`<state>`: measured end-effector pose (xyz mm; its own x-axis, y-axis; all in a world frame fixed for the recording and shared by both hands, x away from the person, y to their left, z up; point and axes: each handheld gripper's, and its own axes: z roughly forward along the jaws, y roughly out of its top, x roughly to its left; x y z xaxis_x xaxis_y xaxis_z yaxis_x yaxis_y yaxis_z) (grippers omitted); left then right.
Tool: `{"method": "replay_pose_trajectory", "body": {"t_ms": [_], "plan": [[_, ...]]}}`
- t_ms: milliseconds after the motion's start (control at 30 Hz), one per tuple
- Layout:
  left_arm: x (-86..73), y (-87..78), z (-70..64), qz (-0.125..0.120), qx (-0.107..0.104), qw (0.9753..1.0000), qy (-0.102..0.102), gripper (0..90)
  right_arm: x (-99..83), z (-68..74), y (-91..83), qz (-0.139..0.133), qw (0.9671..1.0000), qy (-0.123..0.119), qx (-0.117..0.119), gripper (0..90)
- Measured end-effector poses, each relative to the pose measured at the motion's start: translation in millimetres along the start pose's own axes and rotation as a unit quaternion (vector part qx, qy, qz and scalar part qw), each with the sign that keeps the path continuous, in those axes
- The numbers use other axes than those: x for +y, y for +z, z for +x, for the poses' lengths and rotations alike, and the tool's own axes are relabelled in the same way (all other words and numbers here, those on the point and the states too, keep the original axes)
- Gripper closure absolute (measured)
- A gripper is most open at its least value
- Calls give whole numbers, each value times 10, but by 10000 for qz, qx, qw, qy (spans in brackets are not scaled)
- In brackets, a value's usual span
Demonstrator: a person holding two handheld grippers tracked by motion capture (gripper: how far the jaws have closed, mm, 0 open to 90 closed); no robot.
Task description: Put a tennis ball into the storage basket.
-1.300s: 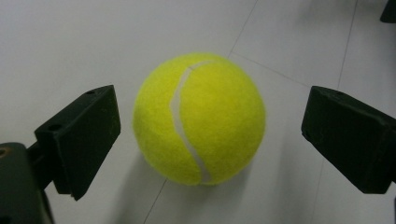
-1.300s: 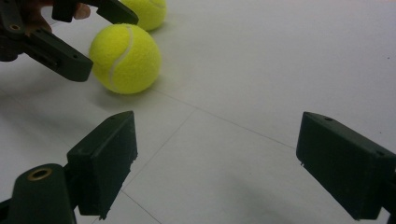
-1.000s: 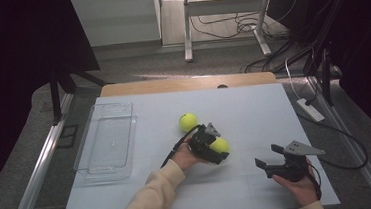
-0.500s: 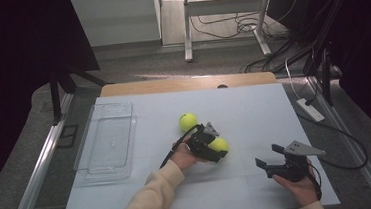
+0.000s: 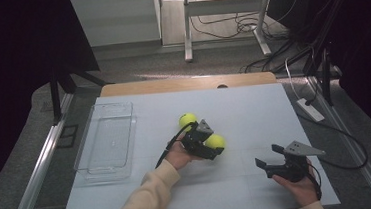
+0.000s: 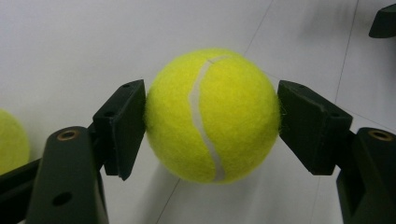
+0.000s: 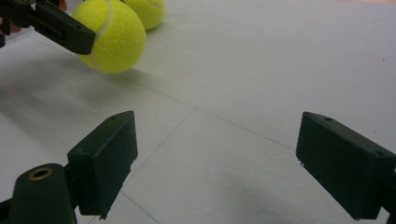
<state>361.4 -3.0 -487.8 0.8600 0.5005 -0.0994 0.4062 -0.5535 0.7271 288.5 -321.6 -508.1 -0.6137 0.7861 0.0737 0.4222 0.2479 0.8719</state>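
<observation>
A white desk point(image 5: 254, 114) is seen with a clear tray point(image 5: 105, 141) at its left. Near the middle, a tennis ball point(image 6: 212, 114) is clamped between the jaws of the left gripper point(image 5: 212, 150), just beside a second ball point(image 5: 187, 120). The right gripper point(image 5: 273, 162) is held apart, empty, over bare desk.

— Anything different from a second ago?

— Barely. My left tool point(image 5: 212, 147) sits a touch tighter around the nearer tennis ball point(image 6: 212, 114); both pads now press its felt.

— Has the ball shifted on the desk point(image 5: 254, 114)?

— I can't tell any shift from the high view; the change is too small to judge there.
</observation>
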Motion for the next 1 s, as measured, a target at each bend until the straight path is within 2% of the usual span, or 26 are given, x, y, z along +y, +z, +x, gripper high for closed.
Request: {"method": "replay_pose_trajectory", "body": {"t_ms": [200, 500, 700, 1000], "plan": [[-26, -98, -4, -159, -24, 9999, -60, 278, 5, 7, 0, 1, 10000, -20, -14, 129], [-80, -276, -60, -390, 16, 9992, 11, 278, 5, 29, 16, 6, 10000, -19, -21, 129], [-160, -357, -41, -488, 49, 9988, -49, 278, 3, 46, 13, 5, 10000, -7, -27, 130], [-198, -482, -28, -670, 63, 9977, -31, 277, -9, 49, -20, -16, 9999, 29, -103, 131]]}}
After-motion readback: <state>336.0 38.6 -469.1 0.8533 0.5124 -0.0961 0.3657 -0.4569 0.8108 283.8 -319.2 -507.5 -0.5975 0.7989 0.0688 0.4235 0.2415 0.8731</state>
